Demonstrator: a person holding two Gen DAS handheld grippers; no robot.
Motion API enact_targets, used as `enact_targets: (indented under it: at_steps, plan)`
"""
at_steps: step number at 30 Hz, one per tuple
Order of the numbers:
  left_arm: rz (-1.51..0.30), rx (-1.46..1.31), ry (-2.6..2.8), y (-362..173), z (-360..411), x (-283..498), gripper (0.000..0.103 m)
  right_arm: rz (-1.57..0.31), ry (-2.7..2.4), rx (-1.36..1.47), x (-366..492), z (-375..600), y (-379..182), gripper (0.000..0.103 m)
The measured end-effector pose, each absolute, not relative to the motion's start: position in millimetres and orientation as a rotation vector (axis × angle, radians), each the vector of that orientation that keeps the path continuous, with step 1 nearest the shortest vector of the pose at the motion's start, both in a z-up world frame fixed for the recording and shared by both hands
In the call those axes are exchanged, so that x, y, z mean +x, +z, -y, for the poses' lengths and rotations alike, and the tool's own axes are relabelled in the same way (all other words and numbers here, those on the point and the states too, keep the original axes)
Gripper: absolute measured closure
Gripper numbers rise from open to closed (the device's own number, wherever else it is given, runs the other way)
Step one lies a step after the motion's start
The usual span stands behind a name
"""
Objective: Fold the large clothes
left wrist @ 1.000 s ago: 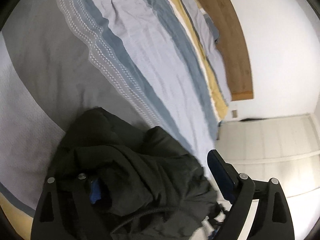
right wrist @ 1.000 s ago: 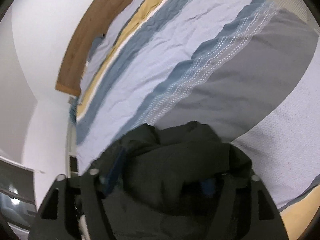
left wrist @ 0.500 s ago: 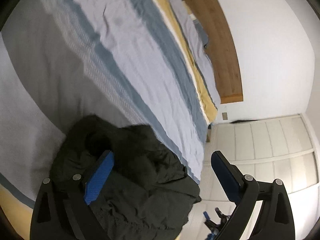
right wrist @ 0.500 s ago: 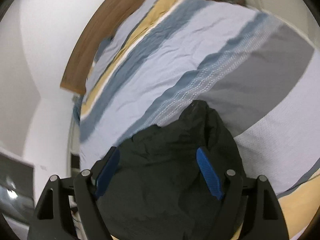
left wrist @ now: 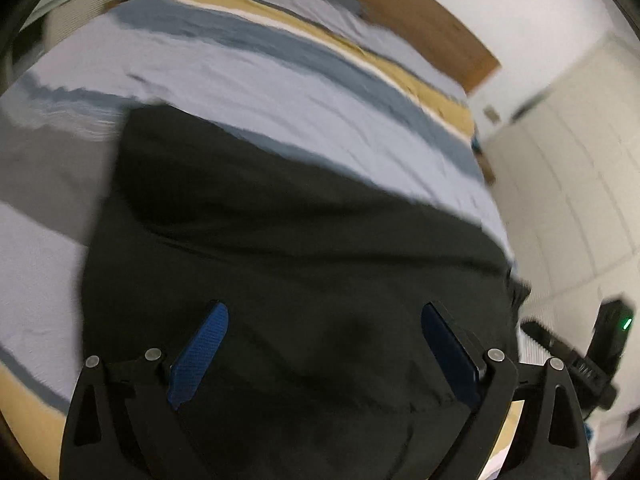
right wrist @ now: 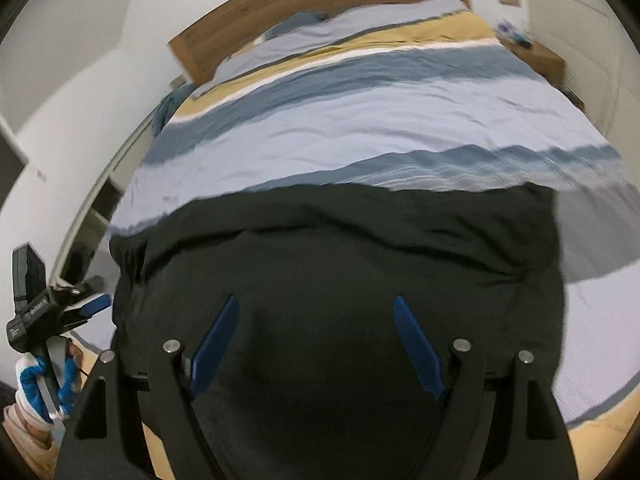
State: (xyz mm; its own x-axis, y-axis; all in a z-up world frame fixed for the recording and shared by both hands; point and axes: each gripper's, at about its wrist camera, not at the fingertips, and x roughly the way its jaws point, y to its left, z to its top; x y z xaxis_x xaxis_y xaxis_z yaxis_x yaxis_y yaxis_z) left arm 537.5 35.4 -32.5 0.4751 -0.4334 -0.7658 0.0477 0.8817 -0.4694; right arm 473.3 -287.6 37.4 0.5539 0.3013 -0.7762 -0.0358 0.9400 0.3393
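So right now I've got both tongs hovering over the dark garment, which is lying spread out on the near part of the bed, on top of the striped duvet. Left tongs are wide apart with nothing between the blue pads, and same story for the right tongs: spread wide, gripping nothing. Whether the pads touch the fabric or just float above it, I can't tell, because the picture is smeared with motion.

Stuff I'm worried about from here:

- The cloth is black and blurry, so I can barely see hems, sleeves or seams. If I pinch somewhere in the middle I'd probably grab a random wad instead of an edge, and the fold comes out lopsided.
- One side of the garment looks like it runs right up to the side edge of the bed. From the right wrist view that's the left side, near where the other gripper shows up. Tug the wrong way and I'd guess the whole thing slides off toward the floor.
- It looks thick and floppy, so a shallow bite could slip out mid-lift.
- Pinching too deep could catch the duvet too and drag the bedding along.
- The two rigs sit fairly near each other, so a careless crossing move could knock them together.
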Motion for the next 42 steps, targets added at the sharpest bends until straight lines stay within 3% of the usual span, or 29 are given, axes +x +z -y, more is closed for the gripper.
enact_targets:
  at_steps: [7,13,23,34,42]
  plan:
    - [-1.071,-0.236,-0.311,-64.4,32.0,601.3,0.007,-1.031,0.207,0.189,526.8,247.9,-11.2,0.024]
    - [-1.106,-0.22,-0.28,-83.0,40.6,661.4,0.002,-1.055,0.184,0.217,590.8,262.0,-35.1,0.024]
    - [-1.118,-0.165,-0.235,-115.0,57.5,697.9,0.001,-1.095,0.142,0.24,650.1,272.1,-85.2,0.02]
    - [-1.217,-0.134,-0.134,-111.7,-20.2,711.1,0.001,-1.13,0.08,0.231,649.4,333.7,-85.9,0.02]
    - [-1.232,-0.117,0.083,-93.3,-108.9,666.2,0.001,-1.18,-0.114,0.172,606.2,400.0,-62.4,0.02]
